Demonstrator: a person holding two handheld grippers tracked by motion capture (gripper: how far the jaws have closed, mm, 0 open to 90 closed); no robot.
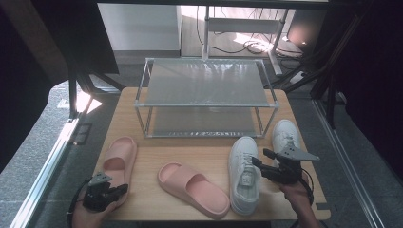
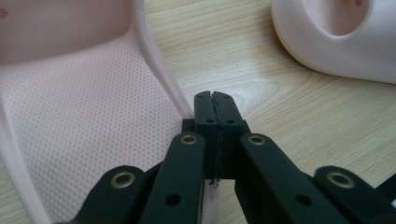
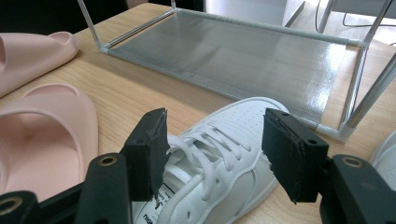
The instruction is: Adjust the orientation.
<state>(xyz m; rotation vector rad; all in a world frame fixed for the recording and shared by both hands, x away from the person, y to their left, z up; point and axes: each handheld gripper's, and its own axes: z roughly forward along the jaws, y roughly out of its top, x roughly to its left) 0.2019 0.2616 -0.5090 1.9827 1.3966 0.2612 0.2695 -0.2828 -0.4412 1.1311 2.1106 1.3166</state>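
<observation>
Black foam pads on the right gripper stand wide apart, nothing pinched, straddling the laced throat of the near sneaker from just above. That shoe's long axis runs from the table's near edge toward the rack, toe pointing at the rack's lower shelf, so I'd judge the gap lines up across the shoe's width and a drop and squeeze would take it. The right hand is plainly the nearer one. The second sneaker sits just beside it toward the right edge, close enough to crowd the outer pad. The left gripper is closed on nothing, its tips over bare wood just beside the rim of the left slide near the left corner. The other slide lies slantwise mid-table, its toe end just beside the sneaker's heel.
</observation>
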